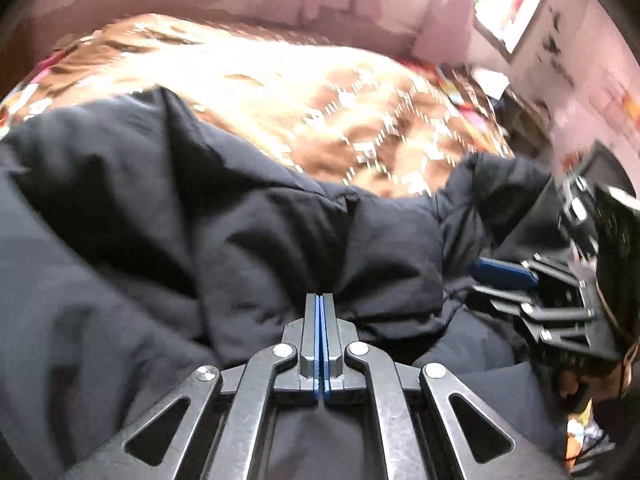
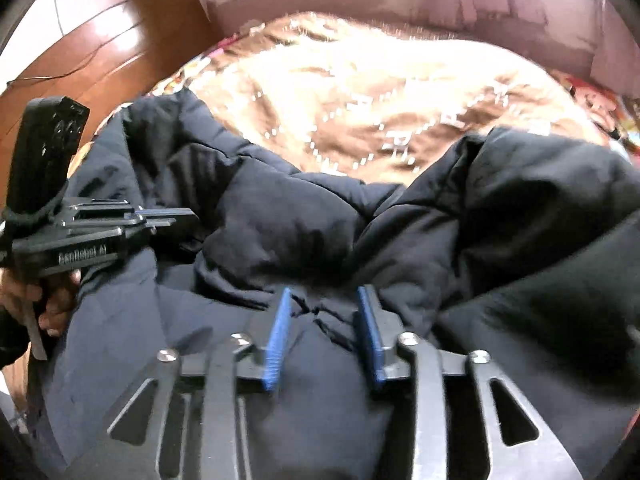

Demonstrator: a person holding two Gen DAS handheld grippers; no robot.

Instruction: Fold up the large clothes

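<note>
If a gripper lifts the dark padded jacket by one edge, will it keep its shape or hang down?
The dark navy quilted puffer jacket would probably sag: it already lies in soft rumpled folds on the brown patterned blanket. Its puffy panels suggest it is light for its bulk. The smooth shell may slip between the open right gripper pads.

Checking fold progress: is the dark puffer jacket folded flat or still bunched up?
Still bunched: the dark puffer jacket lies in puffy, uneven heaps on the brown blanket, with no flat, squared fold visible in either wrist view.
</note>
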